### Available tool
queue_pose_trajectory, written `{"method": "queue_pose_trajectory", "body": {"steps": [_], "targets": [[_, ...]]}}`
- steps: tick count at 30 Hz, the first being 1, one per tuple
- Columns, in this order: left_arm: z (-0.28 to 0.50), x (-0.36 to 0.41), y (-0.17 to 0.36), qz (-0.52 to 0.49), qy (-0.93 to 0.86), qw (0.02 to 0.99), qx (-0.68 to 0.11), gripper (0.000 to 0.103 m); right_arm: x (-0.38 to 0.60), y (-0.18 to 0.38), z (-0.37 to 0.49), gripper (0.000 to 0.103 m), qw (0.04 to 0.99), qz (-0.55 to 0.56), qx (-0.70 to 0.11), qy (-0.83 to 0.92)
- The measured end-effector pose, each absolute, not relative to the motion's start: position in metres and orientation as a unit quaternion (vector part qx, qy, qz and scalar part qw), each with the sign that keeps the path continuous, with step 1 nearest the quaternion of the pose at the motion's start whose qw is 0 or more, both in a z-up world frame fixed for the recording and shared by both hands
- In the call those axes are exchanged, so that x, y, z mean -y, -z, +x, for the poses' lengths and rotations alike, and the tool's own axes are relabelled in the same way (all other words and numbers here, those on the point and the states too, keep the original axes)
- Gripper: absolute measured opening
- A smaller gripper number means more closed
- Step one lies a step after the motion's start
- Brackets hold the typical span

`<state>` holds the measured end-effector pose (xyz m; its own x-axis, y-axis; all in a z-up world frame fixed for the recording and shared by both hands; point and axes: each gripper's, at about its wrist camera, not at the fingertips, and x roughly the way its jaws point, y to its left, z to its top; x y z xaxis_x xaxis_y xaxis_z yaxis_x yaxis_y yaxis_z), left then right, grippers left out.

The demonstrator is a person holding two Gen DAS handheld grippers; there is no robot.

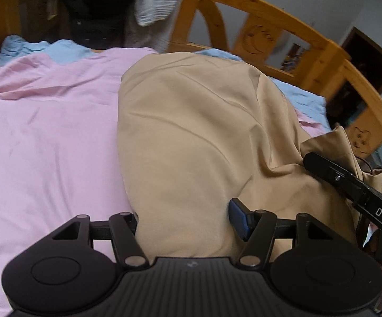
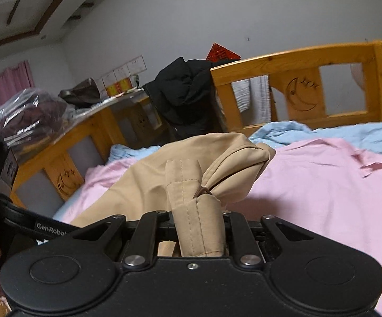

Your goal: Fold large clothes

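Two grippers are working one garment. At the bottom centre of the right wrist view, the right gripper (image 2: 200,227) is pinching a stitched strap or hem band of the beige coat (image 2: 148,185), its jaws drawn nearly together with the folded band standing up between them; a small brown button or loop is showing just above the grip. That narrow hold is probably serving to carry one edge of the coat across for a fold.

In the left wrist view, the left gripper (image 1: 183,218) is sitting at the lower middle of the frame with its jaws set wide. A thick bulge of the beige coat (image 1: 191,132) is filling the gap between them, and the blue pad of the finger (image 1: 239,218) on the right side is showing against the cloth. Whether the pads are actually pressing the fabric, the pictures are not showing.

Outward from both tools, the coat is lying in a heap on the pink sheet (image 1: 45,145), with the blue sheet (image 1: 66,50) peeking out along the far edge. Plenty of flat pink surface is lying open at the left of the left wrist view and at the right of the right wrist view, giving room to spread a fold. The wooden bed rail (image 2: 296,60) is closing off the far side, draped with a black jacket (image 2: 185,92) and a white towel (image 1: 159,2).
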<state>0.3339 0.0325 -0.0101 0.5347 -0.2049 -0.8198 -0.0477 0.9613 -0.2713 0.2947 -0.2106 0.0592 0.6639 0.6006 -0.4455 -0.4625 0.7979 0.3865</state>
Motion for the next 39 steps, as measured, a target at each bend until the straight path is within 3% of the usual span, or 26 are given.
{"method": "queue_pose_trajectory", "body": {"steps": [5, 8, 20, 24, 29, 33, 39], "targets": [[0.347, -0.044, 0.05, -0.124, 0.011, 0.85, -0.513, 0.068, 0.188, -0.019, 0.315, 0.016, 0.896, 0.148, -0.319, -0.27], [0.344, -0.049, 0.066, -0.15, -0.006, 0.843, -0.516, 0.075, 0.186, 0.001, 0.317, 0.016, 0.892, 0.141, -0.343, -0.26], [0.339, -0.041, 0.064, -0.145, -0.011, 0.851, -0.504, 0.079, 0.194, -0.001, 0.316, 0.017, 0.892, 0.126, -0.344, -0.265], [0.339, -0.041, 0.066, -0.138, -0.008, 0.851, -0.506, 0.085, 0.195, -0.001, 0.319, 0.022, 0.893, 0.123, -0.353, -0.252], [0.338, -0.037, 0.066, -0.135, -0.013, 0.853, -0.504, 0.092, 0.197, -0.003, 0.32, 0.044, 0.899, 0.103, -0.357, -0.233], [0.334, -0.036, 0.065, -0.134, -0.023, 0.857, -0.496, 0.099, 0.199, -0.005, 0.315, 0.07, 0.909, 0.071, -0.347, -0.221], [0.322, -0.033, 0.058, -0.128, -0.035, 0.87, -0.475, 0.101, 0.203, -0.004, 0.311, 0.087, 0.915, 0.039, -0.341, -0.21]]}}
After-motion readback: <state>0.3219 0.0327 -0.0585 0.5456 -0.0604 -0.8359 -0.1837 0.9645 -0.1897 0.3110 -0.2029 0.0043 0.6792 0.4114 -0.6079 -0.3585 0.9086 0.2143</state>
